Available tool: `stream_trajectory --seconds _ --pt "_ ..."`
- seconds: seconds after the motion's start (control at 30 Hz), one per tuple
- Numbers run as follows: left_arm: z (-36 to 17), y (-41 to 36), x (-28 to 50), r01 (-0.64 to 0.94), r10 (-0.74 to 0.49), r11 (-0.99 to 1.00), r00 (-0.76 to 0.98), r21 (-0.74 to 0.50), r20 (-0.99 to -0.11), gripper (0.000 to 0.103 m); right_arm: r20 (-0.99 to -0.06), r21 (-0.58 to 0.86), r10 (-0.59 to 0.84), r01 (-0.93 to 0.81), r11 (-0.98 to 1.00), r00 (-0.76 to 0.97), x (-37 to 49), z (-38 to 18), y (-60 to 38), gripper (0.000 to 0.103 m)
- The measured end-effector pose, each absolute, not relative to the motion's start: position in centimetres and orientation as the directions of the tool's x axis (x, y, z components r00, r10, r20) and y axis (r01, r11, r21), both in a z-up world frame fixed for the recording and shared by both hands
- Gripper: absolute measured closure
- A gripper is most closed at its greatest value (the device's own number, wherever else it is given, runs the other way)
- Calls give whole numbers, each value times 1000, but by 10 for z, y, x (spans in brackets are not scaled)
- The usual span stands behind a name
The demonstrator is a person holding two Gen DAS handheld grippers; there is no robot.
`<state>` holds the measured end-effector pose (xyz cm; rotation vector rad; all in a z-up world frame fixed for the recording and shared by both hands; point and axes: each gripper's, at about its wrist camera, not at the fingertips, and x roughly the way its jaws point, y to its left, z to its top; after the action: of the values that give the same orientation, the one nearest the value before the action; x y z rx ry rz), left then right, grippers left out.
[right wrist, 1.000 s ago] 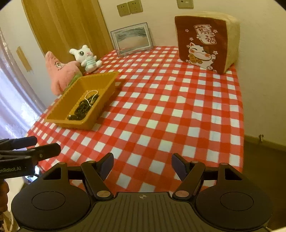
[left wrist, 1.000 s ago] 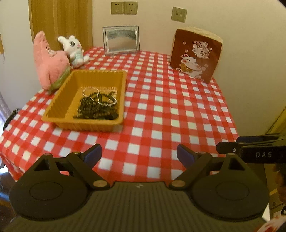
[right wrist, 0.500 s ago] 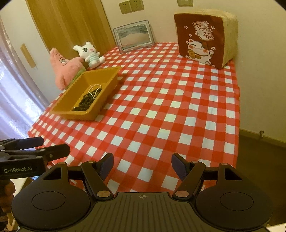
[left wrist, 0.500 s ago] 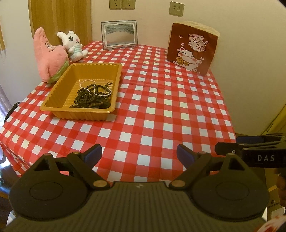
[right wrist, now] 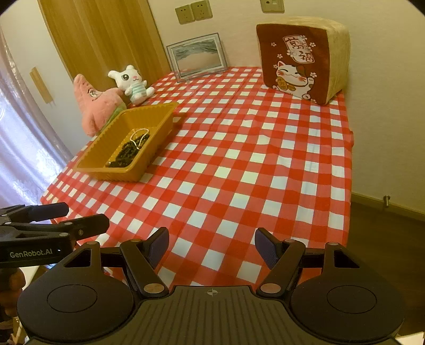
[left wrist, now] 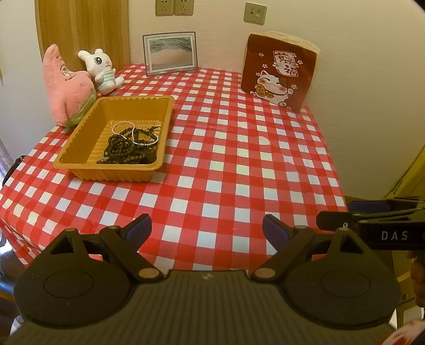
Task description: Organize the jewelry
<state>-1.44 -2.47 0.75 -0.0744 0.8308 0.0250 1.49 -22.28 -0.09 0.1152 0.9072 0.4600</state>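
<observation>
The desk [left wrist: 239, 164] is covered with a red and white checked cloth. On its left part stands an orange tray [left wrist: 79, 156], and inside the tray, in its near right corner, lies the jewelry [left wrist: 130, 148]: a heap of dark bead strings with a thin pale chain on top. In the right wrist view the same tray [right wrist: 93, 156] and the jewelry [right wrist: 130, 150] are seen on the left, well apart from both grippers.

The left gripper [left wrist: 207, 231] is above the near edge of the desk, its jaws wide apart with only the cloth showing between them. The right gripper [right wrist: 211, 245] is also above the near edge, a little more to the right, with its jaws wide too and nothing between them. Each gripper is seen from the side at the border of the other camera's view.

Just beyond the tray on the far left, a pink star plush [left wrist: 66, 87] leans beside a white rabbit plush [left wrist: 102, 70]. A framed picture [left wrist: 170, 53] stands against the far wall in the middle. On the far right corner of the desk stands a brown cushion [left wrist: 279, 71] with a lucky cat printed on its front. Wall sockets [left wrist: 174, 6] are above the picture. A wooden door [right wrist: 101, 34] is at the far left.
</observation>
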Motion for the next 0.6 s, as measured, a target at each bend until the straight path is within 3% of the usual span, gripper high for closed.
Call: stream_trajectory --seconds 0.6 --pt "5 -26 -11 -41 -17 997 675 -60 -737 13 -739 279 423 -334 900 524 20 -3 -225 32"
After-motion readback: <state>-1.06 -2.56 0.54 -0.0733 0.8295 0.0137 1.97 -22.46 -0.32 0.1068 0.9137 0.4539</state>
